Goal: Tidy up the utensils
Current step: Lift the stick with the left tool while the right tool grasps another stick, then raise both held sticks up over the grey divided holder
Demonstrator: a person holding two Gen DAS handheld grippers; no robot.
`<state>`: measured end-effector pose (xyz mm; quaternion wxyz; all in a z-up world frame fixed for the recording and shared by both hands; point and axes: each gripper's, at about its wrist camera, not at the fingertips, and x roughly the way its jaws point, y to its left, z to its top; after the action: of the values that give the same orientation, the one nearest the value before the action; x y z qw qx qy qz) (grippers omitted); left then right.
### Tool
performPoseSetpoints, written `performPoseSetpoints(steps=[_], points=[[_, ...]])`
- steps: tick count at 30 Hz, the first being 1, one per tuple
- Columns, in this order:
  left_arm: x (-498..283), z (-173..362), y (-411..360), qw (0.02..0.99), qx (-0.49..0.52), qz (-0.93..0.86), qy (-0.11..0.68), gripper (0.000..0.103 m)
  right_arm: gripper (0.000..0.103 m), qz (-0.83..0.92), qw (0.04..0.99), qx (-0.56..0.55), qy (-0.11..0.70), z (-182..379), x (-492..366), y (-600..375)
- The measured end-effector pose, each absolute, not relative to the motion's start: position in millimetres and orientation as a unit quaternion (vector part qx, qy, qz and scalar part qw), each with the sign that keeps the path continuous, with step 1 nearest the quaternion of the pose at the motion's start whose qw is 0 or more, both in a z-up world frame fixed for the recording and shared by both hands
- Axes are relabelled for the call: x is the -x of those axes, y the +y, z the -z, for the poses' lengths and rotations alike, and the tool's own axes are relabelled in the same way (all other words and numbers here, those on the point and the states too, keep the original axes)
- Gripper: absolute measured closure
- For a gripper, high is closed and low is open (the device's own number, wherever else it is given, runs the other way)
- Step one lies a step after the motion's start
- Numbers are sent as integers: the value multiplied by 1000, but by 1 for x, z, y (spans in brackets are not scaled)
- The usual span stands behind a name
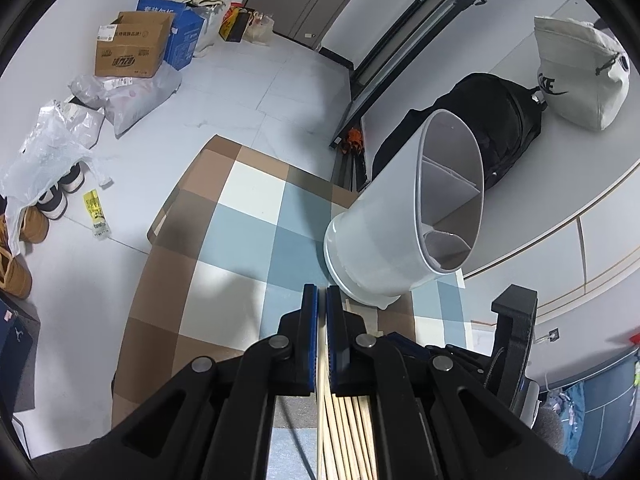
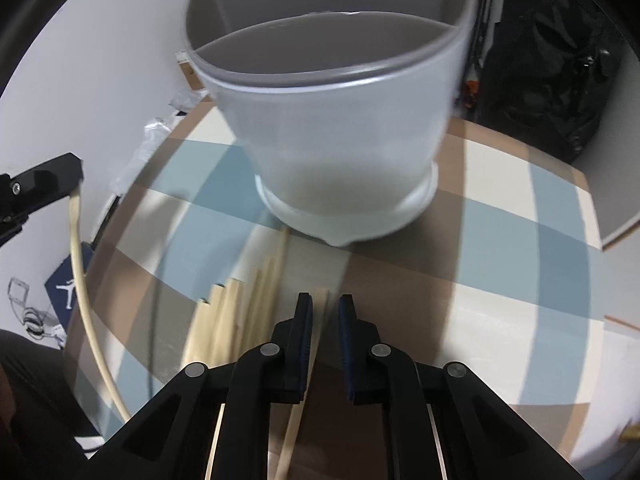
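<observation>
A white utensil holder with inner dividers stands on the checked tablecloth; in the right wrist view it looms just ahead. My left gripper is shut on a wooden chopstick, held above the table; the same chopstick hangs from the left gripper at the left of the right wrist view. Several wooden chopsticks lie on the cloth in front of the holder. My right gripper is narrowly open around one chopstick, low over the pile.
Cardboard boxes, plastic bags and shoes lie on the floor beyond the table's left edge. A black backpack and a pale bag sit on a white surface right of the holder.
</observation>
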<state>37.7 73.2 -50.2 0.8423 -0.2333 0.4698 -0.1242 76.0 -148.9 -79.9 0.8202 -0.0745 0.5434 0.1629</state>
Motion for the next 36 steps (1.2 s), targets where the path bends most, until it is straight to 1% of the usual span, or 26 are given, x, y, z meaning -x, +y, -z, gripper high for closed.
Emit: performPoseSetpoints(steps=[2, 4, 10, 12, 14, 17, 22, 25, 30, 36], points=[[-37, 50, 73, 843, 232, 122, 469, 103, 95, -165, 818, 70, 547, 79, -75, -150], [-37, 50, 72, 844, 231, 122, 468, 103, 91, -167, 816, 69, 549, 77, -73, -156], [-38, 50, 72, 845, 230, 118, 468, 103, 89, -168, 822, 84, 538, 76, -70, -158], [-38, 49, 71, 846, 228, 119, 466, 103, 97, -167, 823, 74, 538, 77, -74, -153], [-37, 46, 70, 850, 224, 119, 462, 103, 98, -166, 827, 55, 535, 78, -75, -155], [-35, 39, 67, 857, 220, 119, 452, 103, 98, -166, 847, 26, 505, 63, -70, -167], [-29, 28, 62, 869, 212, 122, 431, 103, 98, -179, 885, -5, 430, 26, -54, -181], [-23, 16, 58, 880, 204, 136, 407, 103, 98, -190, 903, -32, 384, 4, -46, -188], [-9, -10, 50, 903, 174, 147, 365, 103, 98, -192, 930, -47, 311, -31, -36, -193], [-14, -28, 49, 904, 193, 149, 351, 103, 98, -208, 943, -62, 254, -70, -43, -181]])
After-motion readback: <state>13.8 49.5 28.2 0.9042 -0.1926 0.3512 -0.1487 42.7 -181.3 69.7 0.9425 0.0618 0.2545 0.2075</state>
